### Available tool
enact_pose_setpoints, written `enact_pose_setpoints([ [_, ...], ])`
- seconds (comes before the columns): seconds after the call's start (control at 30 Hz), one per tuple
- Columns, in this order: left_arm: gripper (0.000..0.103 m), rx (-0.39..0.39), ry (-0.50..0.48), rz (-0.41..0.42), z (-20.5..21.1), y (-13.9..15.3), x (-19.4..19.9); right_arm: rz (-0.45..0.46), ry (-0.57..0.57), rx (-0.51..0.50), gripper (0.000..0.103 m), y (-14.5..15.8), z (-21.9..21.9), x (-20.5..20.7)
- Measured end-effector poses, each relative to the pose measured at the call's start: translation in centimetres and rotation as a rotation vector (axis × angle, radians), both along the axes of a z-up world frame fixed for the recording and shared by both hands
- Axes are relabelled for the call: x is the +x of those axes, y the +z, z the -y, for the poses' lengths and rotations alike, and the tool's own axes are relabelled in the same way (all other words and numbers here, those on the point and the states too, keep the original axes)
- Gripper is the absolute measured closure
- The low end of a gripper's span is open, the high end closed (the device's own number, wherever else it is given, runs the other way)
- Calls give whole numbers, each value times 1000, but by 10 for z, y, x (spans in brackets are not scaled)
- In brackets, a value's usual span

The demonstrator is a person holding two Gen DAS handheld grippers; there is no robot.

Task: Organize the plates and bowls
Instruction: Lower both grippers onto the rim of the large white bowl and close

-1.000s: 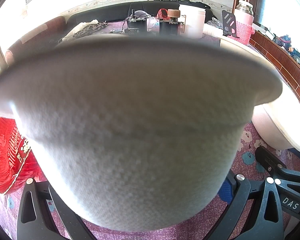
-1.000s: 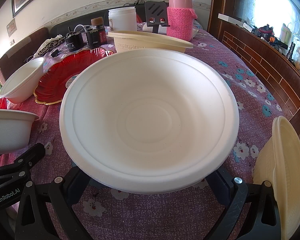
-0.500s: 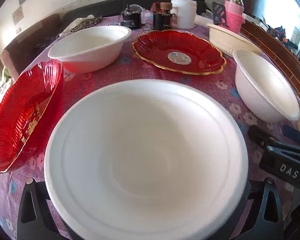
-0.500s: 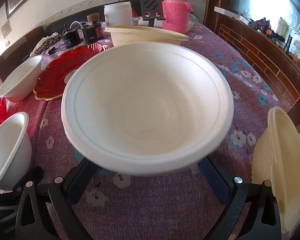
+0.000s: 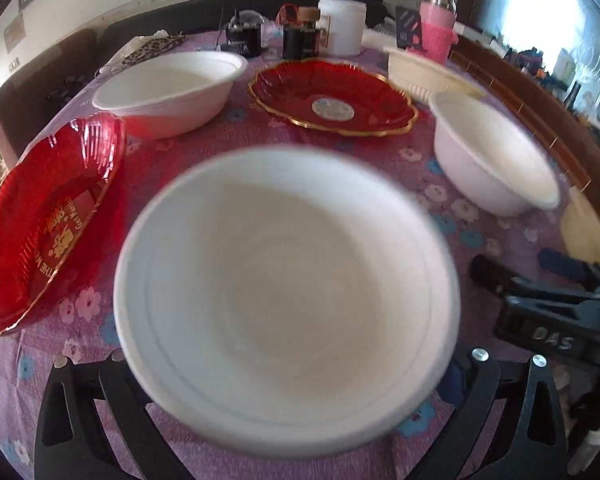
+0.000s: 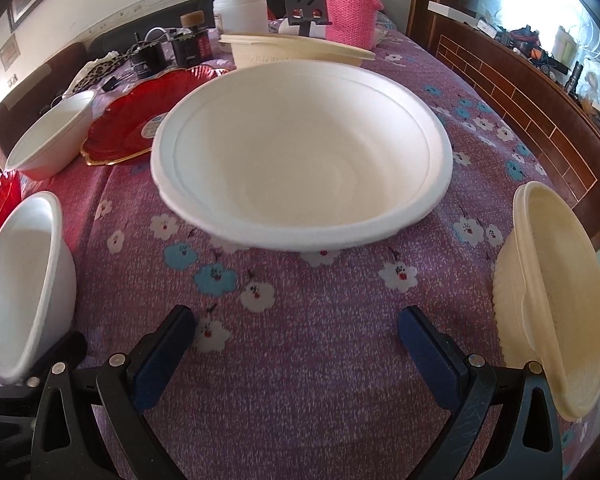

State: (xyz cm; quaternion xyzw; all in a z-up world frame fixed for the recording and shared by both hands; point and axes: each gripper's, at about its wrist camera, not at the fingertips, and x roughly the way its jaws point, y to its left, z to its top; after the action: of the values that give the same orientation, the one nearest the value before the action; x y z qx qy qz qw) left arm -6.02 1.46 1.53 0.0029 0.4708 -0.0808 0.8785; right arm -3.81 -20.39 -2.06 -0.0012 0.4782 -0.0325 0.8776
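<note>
The bench (image 6: 340, 360), under a purple flowered cloth, carries all the dishes. A big white bowl (image 6: 300, 168) sits upright near its middle, mouth up, ahead of the right tongs (image 6: 296, 344), which are spread wide and grasp nothing, their blue pads clear of the rim. A second white bowl (image 5: 284, 300), blurred, fills the left wrist view in front of the left tongs (image 5: 292, 420); its rim hides the tips, so I cannot tell whether they clench it. At the left edge a red plate (image 5: 48, 220) tilts up, with gold writing too distorted to read. A flat red plate (image 5: 332, 100) with a round sticker lies toward the far edge. "DAS" is printed on the black tool body (image 5: 552, 320) at right.
</note>
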Motion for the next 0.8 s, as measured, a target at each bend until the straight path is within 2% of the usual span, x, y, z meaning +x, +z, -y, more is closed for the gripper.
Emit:
enact_pose_setpoints([
  [0.2,0,25,8,148,-21,23,-29,17,17,-5,1,0,-5,-5],
  [0.33,0,-12,20,199,-49,31,-43,-6,47,3,1,1,-10,-7],
  [0.47,0,-50,30,257,-77,44,-58,-7,154,25,0,4,-33,-18],
  [0.67,0,-78,35,284,-96,50,-72,100,275,-30,0,15,-72,-47],
  [0.8,0,-88,-12,291,-96,50,-81,201,311,6,0,26,-74,-69],
])
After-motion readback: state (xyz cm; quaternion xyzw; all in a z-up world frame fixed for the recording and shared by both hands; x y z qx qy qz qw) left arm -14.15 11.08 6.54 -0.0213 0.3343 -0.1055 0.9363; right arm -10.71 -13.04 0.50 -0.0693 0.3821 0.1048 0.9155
